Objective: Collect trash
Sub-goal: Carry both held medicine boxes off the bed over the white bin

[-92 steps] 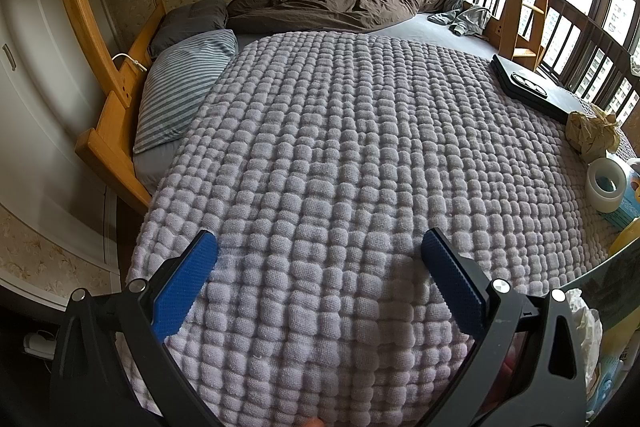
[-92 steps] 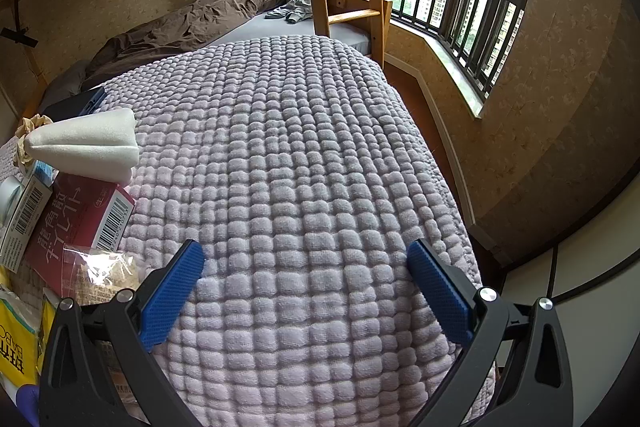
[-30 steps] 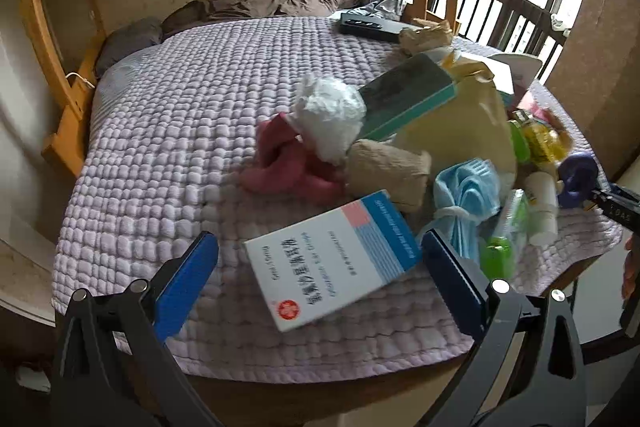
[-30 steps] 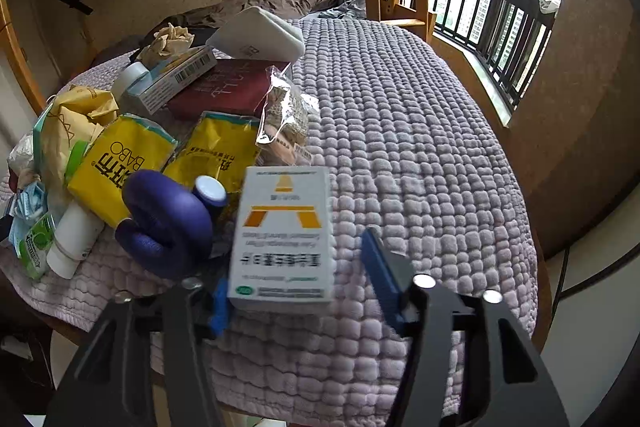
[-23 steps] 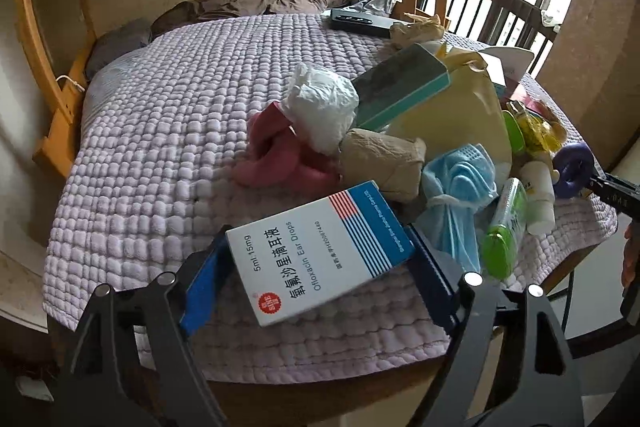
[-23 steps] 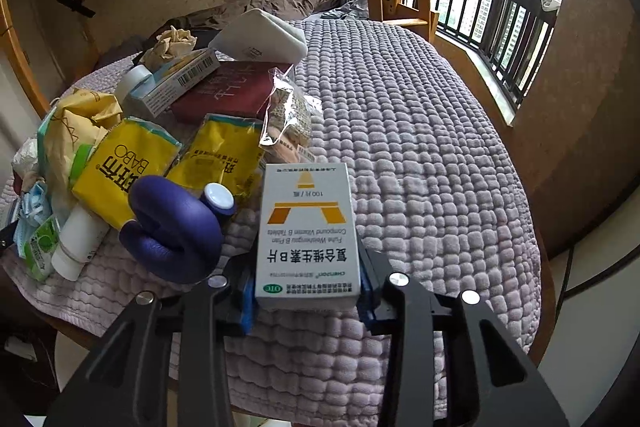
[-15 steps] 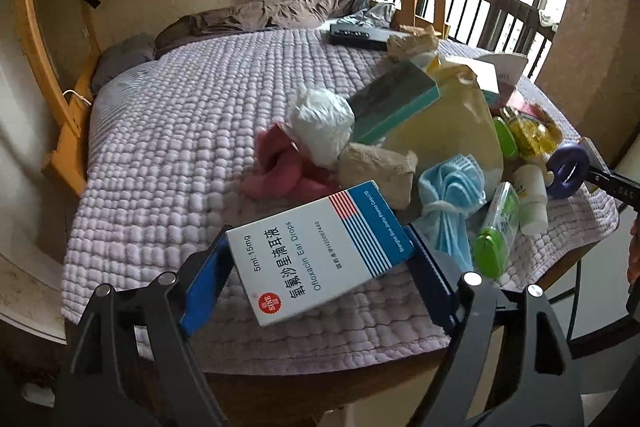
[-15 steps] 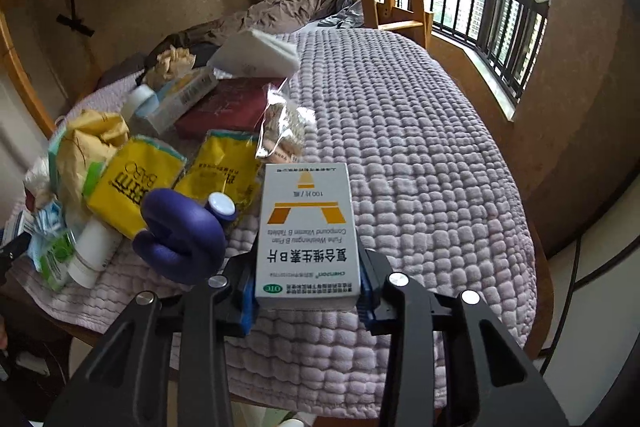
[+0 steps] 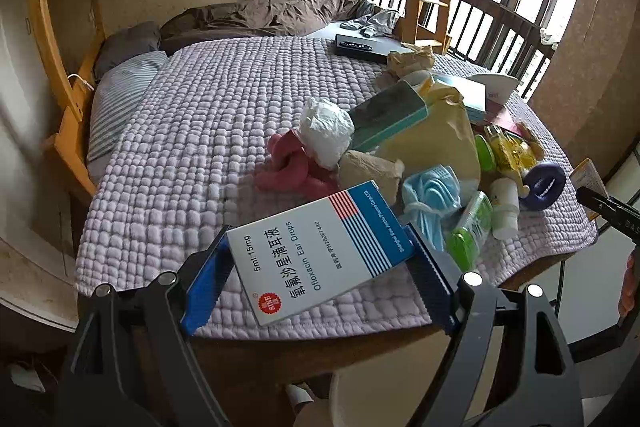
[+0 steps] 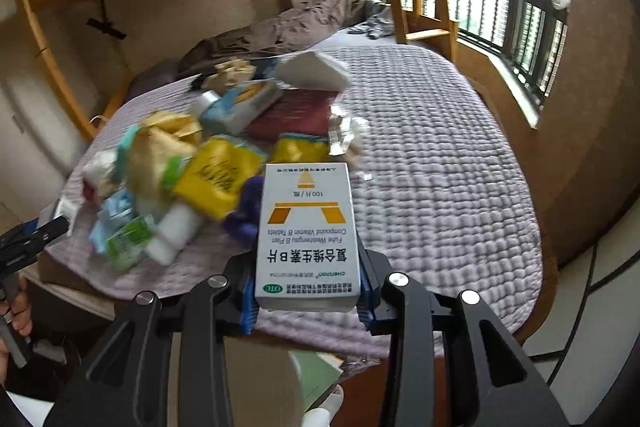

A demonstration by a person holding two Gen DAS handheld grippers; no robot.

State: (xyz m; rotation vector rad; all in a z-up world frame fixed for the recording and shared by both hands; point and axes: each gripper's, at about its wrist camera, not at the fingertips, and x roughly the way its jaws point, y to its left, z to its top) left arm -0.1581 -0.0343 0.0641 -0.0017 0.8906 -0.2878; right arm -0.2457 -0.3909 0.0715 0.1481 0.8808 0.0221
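left gripper (image 9: 318, 263): clamped on ear-drops box (image 9: 320, 251), above bed edge | right gripper (image 10: 306, 291): clamped on vitamin box (image 10: 307, 235) | risk: light cartons crushing or slipping out if tilted

Ear-drops box (image 9: 320, 247): smooth, slightly glossy printed card.
Vitamin box (image 10: 307, 239): card, showing a satin sheen.
Bedspread (image 9: 208, 131): matt lilac cloth, looking bumpy and quilted.
Bed frame (image 9: 60, 75): varnished wood.
Gripper pads (image 9: 204, 283): ribbed blue, matt.
Face mask (image 9: 430, 187): soft blue cloth, lying crumpled.
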